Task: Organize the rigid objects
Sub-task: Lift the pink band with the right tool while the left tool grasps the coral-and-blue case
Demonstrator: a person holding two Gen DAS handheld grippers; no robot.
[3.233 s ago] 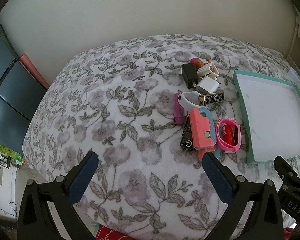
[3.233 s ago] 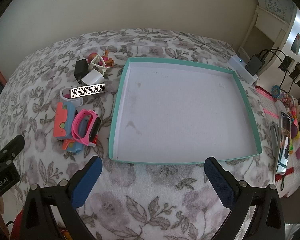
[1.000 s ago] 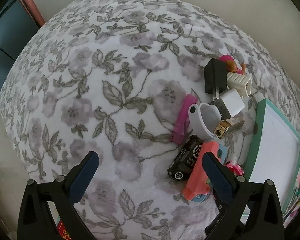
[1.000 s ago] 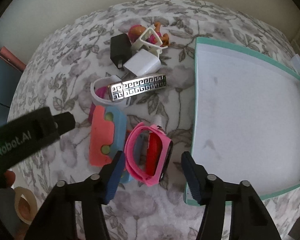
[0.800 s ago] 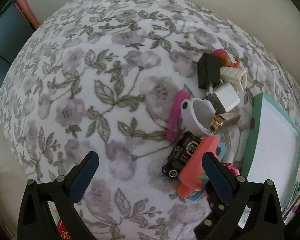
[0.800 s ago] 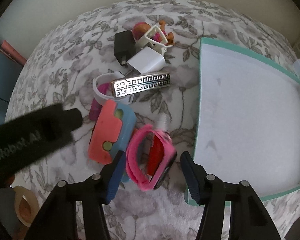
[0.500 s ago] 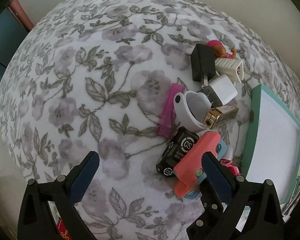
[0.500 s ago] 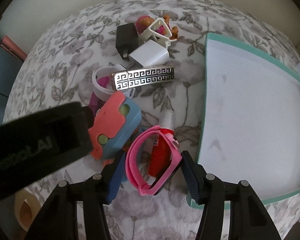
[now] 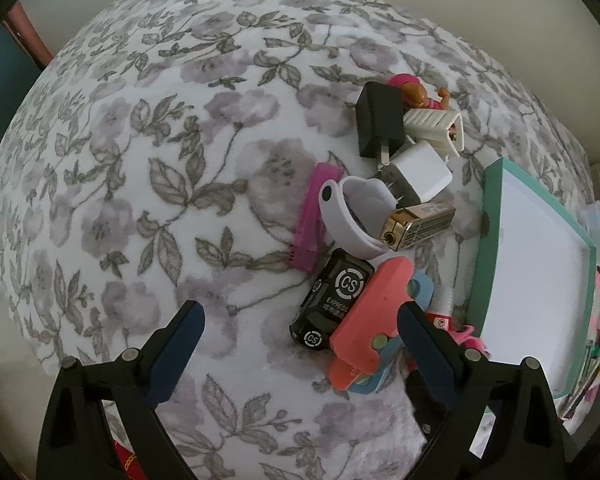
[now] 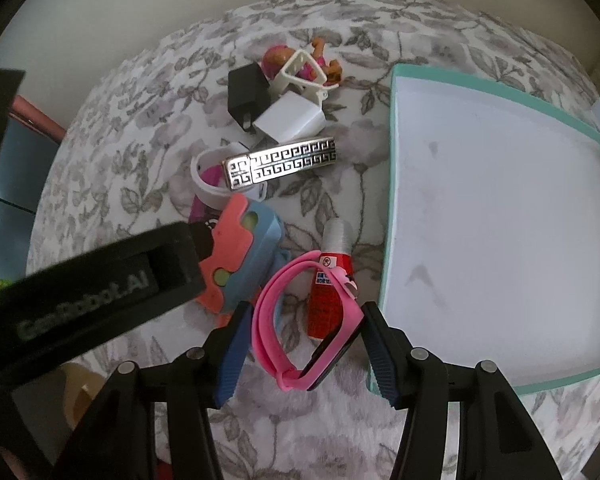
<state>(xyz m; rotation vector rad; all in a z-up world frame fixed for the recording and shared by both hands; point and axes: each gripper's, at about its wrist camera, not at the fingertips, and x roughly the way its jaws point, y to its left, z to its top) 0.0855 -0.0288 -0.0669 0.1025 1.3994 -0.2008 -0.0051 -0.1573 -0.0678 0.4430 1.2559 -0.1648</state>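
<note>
A: Teal tray [image 10: 392, 200] fills the frame's right. The right gripper [image 10: 300, 354] clamps the pink watch [image 10: 276, 320] at lower centre.

B: It could snag the red tube [image 10: 326, 300]. The left gripper [image 9: 300, 338], jaws just narrowing slightly, stays wide and empty.

black toy car [image 9: 332, 300] partly under coral block [image 9: 370, 316], tray [image 9: 496, 184] edge-cropped

Right hand-held gripper [image 10: 302, 350] closed on pink watch [image 10: 300, 320] (lifted)
</note>
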